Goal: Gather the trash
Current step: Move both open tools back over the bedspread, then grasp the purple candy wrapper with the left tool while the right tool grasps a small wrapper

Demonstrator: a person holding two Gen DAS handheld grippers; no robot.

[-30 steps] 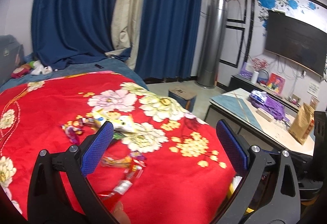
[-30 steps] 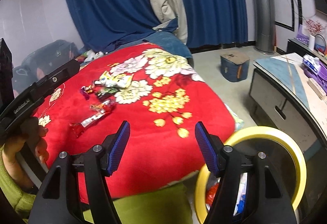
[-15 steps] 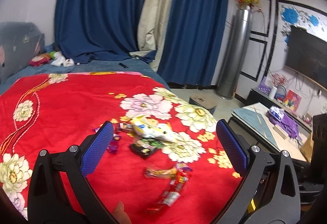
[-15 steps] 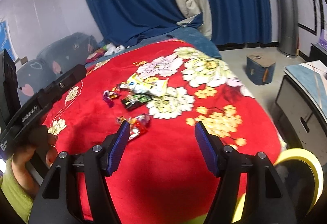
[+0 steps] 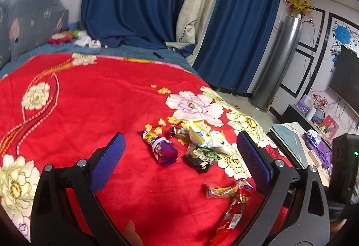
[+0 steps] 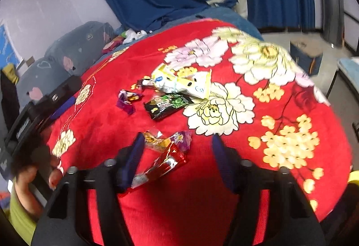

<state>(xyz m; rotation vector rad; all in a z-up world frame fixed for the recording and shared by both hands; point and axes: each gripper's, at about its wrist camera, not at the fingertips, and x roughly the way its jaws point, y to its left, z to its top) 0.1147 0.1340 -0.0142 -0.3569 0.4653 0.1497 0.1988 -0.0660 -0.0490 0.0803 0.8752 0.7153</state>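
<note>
**Both grippers close in on the litter**

A second ago the wrappers lay well out ahead of both tools; now they sit right under them. The right gripper has come down low over the red blanket, and its jaws, spread wide and holding nothing, now straddle the red wrapper and the crinkled orange wrapper touching its far end. The yellow bin rim that filled the corner of that view has slid almost out of sight, so the tool has swung away from the bin and toward the pile.

The left gripper has also moved in, equally wide open and empty, with the purple wrapper and the black-and-green packet between its blue pads. The pale yellow bag lies just beyond, overlapping the packet, with a small dark wrapper beside it.

Nothing is picked up yet (the whole scatter is on the blanket). By my reading, the right tool looks closest to a grab, and the red wrapper is the likely first piece; being thin foil lying flat on plush, it may slip when pinched.
</note>
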